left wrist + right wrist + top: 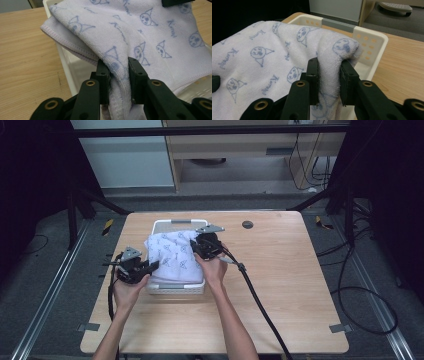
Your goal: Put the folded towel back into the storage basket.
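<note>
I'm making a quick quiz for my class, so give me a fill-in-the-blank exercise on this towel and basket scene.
1. The towel printed with blue cartoon faces lies over a white ____.
2. The left gripper is shut on a fold of the ____.
3. The right gripper grips the towel with its jaws ____.
4. The basket stands on a ____ table.

Missing words: basket; towel; shut; wooden
</note>
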